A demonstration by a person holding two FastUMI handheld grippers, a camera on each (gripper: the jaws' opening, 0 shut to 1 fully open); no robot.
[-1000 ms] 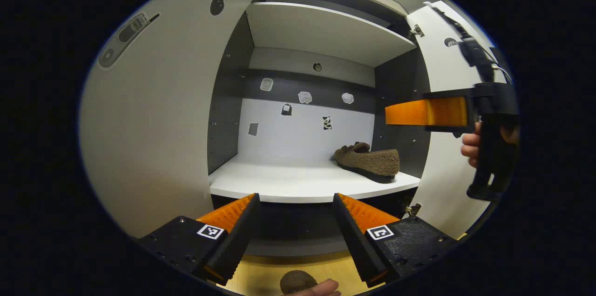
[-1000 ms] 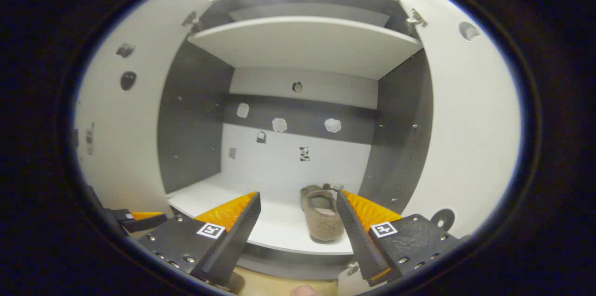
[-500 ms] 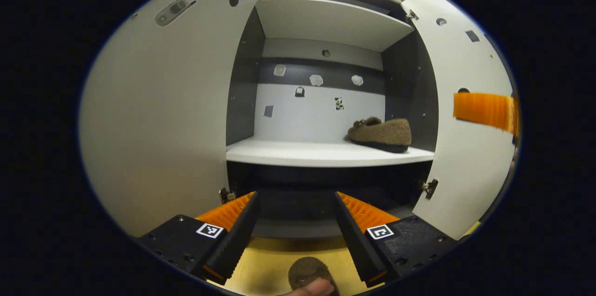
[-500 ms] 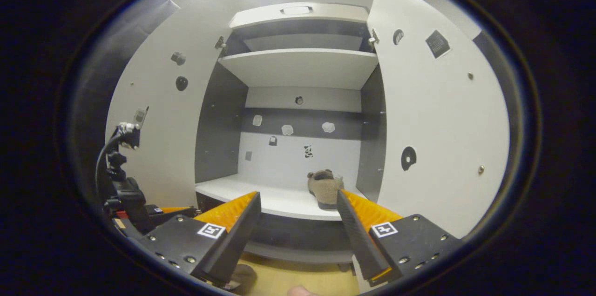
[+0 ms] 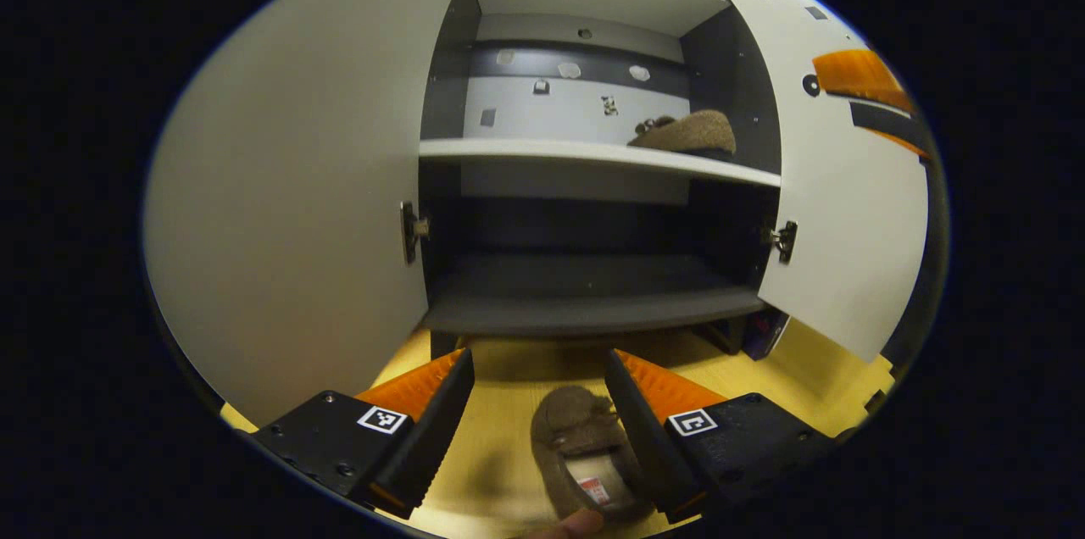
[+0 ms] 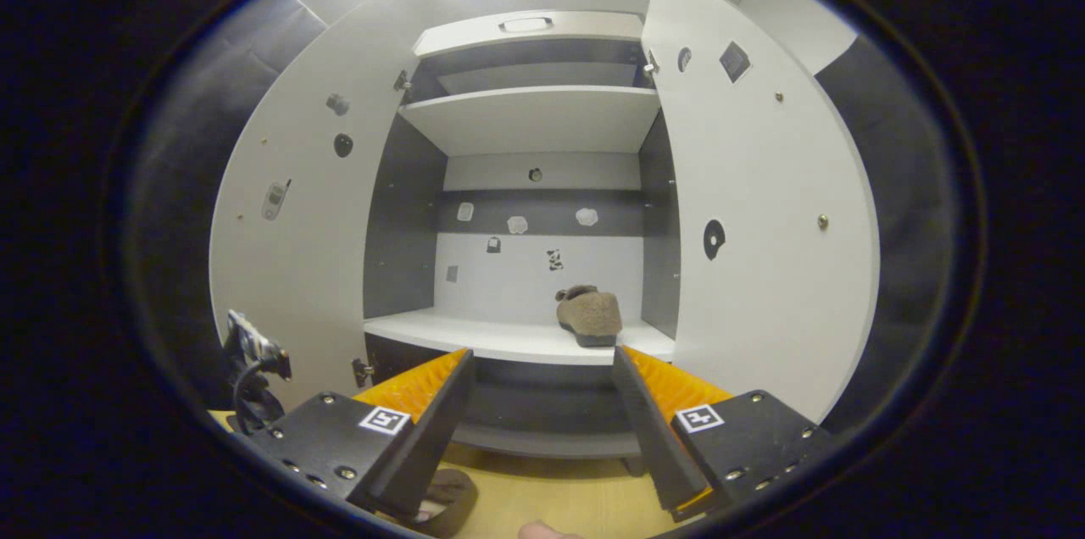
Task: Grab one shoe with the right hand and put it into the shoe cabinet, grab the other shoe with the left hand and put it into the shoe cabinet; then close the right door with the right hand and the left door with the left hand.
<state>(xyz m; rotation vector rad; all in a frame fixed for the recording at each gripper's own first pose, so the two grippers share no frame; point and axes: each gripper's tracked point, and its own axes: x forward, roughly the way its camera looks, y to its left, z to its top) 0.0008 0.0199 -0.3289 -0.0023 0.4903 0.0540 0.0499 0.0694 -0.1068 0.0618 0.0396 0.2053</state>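
The second shoe [image 5: 583, 458] lies on the floor at the bottom centre of the left gripper view, between the spread fingers of the left tongs [image 5: 539, 429] — nearer the right-hand finger, its long axis running roughly along them. The first shoe [image 6: 588, 315] sits on the cabinet shelf [image 6: 475, 336]. The right tongs [image 6: 542, 429] are also apart, empty — the left is nearer.

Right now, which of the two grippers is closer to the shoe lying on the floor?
Left. The left gripper hangs open just above the shoe on the floor, which lies between its fingers. The right gripper is off to one side, with that shoe at its lower left.
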